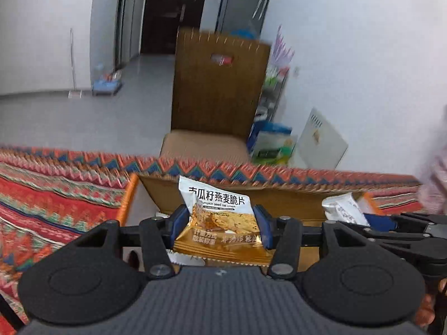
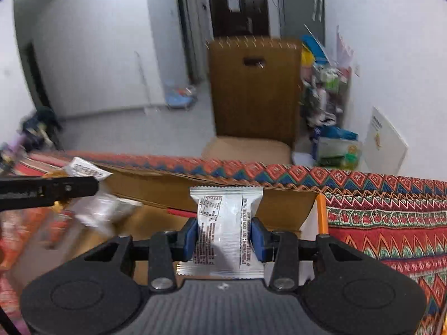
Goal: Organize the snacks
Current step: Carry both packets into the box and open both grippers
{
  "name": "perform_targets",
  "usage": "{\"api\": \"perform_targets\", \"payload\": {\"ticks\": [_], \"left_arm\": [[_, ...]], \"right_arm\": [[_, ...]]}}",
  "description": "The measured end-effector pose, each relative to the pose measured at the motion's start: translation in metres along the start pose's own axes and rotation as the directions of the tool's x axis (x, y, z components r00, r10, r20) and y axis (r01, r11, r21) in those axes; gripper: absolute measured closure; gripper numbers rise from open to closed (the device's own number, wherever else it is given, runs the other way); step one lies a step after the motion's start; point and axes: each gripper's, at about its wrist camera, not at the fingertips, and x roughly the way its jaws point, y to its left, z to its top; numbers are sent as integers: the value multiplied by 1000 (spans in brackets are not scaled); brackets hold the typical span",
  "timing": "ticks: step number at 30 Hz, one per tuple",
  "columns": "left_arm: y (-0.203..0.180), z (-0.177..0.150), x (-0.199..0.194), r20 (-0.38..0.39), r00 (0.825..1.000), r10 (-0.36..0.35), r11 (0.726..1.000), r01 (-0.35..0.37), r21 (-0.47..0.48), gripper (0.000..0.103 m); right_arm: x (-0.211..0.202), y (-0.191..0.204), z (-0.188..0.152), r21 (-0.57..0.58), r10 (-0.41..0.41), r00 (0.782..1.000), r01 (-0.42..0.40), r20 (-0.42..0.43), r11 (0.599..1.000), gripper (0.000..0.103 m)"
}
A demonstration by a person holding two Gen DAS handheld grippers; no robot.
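My left gripper (image 1: 222, 224) is shut on an orange and white pumpkin seed oat crisp packet (image 1: 220, 217), held upright above a cardboard box (image 1: 279, 198). My right gripper (image 2: 225, 237) is shut on a silver white snack packet (image 2: 226, 229), its printed back facing me, held above the same box (image 2: 282, 209). The right gripper and its packet (image 1: 345, 209) show at the right of the left wrist view. The left gripper arm (image 2: 47, 188) and its packet (image 2: 83, 169) show at the left of the right wrist view.
The box sits on a table with a red patterned cloth (image 1: 56, 195), also shown in the right wrist view (image 2: 391, 223). A brown chair (image 1: 218, 89) stands behind the table. Blurred snack packets (image 2: 92, 212) lie left of the box. Clutter is stacked by the right wall (image 2: 329, 106).
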Motion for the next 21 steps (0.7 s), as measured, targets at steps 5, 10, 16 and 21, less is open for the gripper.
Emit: {"api": "perform_targets", "payload": {"ticks": [5,10,16,21], "left_arm": [[22,-11,45,-86,996,-18,995,9,-97,46],[30,-11,43,-62,994,-88,988,79,-132,34],[27,-16,39,-54,994,-93,989,86,-122,30],[15,-10,25,2,1000,-19,999,19,-45,26]], "right_arm": [[42,-9,7,78,8,993,2,-121,997,55],[44,-5,4,64,51,991,-43,-124,997,34],[34,-2,-5,73,56,994,-49,-98,996,32],[17,5,-13,33,13,999,-12,-33,999,31]]}}
